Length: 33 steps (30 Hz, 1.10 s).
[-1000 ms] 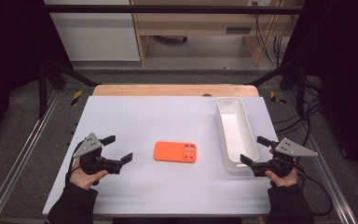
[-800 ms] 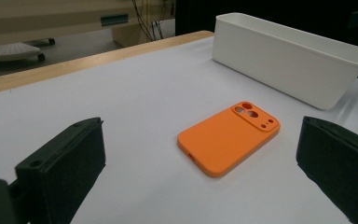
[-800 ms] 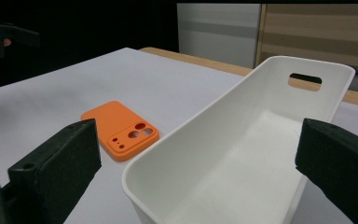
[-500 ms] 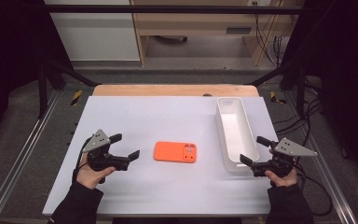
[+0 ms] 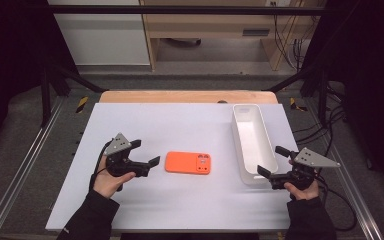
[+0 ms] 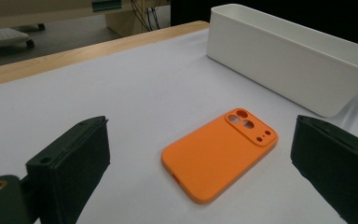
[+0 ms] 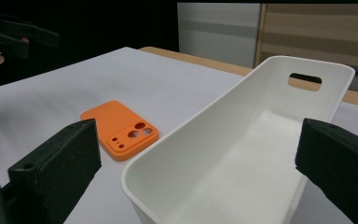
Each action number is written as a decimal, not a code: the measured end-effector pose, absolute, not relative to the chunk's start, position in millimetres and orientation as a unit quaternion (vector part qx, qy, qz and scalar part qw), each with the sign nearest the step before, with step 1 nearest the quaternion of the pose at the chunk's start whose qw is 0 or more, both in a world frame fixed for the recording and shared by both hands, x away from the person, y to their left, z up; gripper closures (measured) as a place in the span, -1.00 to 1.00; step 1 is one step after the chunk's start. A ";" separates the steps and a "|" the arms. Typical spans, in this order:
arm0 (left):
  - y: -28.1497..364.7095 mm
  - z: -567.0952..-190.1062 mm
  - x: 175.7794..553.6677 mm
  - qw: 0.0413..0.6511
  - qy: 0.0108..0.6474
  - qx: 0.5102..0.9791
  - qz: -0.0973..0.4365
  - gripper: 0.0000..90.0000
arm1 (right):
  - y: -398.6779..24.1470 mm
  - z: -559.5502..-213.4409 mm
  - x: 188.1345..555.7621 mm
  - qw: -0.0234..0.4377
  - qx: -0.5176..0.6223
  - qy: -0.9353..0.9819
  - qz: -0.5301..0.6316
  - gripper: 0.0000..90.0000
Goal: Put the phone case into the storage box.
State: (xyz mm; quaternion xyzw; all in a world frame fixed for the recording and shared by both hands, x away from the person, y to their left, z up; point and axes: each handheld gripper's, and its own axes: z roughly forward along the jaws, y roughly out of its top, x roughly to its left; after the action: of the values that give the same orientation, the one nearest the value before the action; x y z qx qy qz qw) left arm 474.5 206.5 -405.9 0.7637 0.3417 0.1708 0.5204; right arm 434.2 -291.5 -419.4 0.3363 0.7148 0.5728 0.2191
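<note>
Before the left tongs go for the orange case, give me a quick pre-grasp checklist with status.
1. Left tongs open: ok, jaws spread wide in the left gripper view.
2. Flat orange plastic phone case lined up between the jaws: ok, it lies ahead, centred, untouched.
3. Case lying flat, camera cutouts up: ok.
4. Path over the white tabletop from tongs to case: ok, nothing between them.
5. Long white plastic bin empty and upright: ok, as far as its inside shows.
6. Right tongs out of the way: ok, open at the bin's near end, apart from the case.
</note>
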 end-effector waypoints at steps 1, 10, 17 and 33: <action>204.6 -406.2 476.4 0.519 0.343 0.764 0.171 -0.90 | -291.5 -419.4 434.2 0.218 0.337 0.715 0.573 -0.99; 183.2 -413.0 491.5 0.500 0.346 0.776 0.167 -0.87 | -291.7 -419.2 434.1 0.218 0.336 0.714 0.574 -0.99; 172.5 -418.8 501.5 0.488 0.353 0.781 0.165 -0.75 | -291.8 -419.1 434.2 0.217 0.336 0.714 0.574 -0.99; 154.6 -429.9 523.6 0.446 0.380 0.792 0.171 -0.22 | -291.6 -419.2 434.5 0.216 0.335 0.715 0.574 -0.99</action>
State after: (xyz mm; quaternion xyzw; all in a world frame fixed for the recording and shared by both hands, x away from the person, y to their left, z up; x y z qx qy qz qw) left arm 523.6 154.6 -429.9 0.7922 0.3805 0.1706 0.4455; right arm 434.5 -291.6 -419.2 0.3347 0.7152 0.5743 0.2160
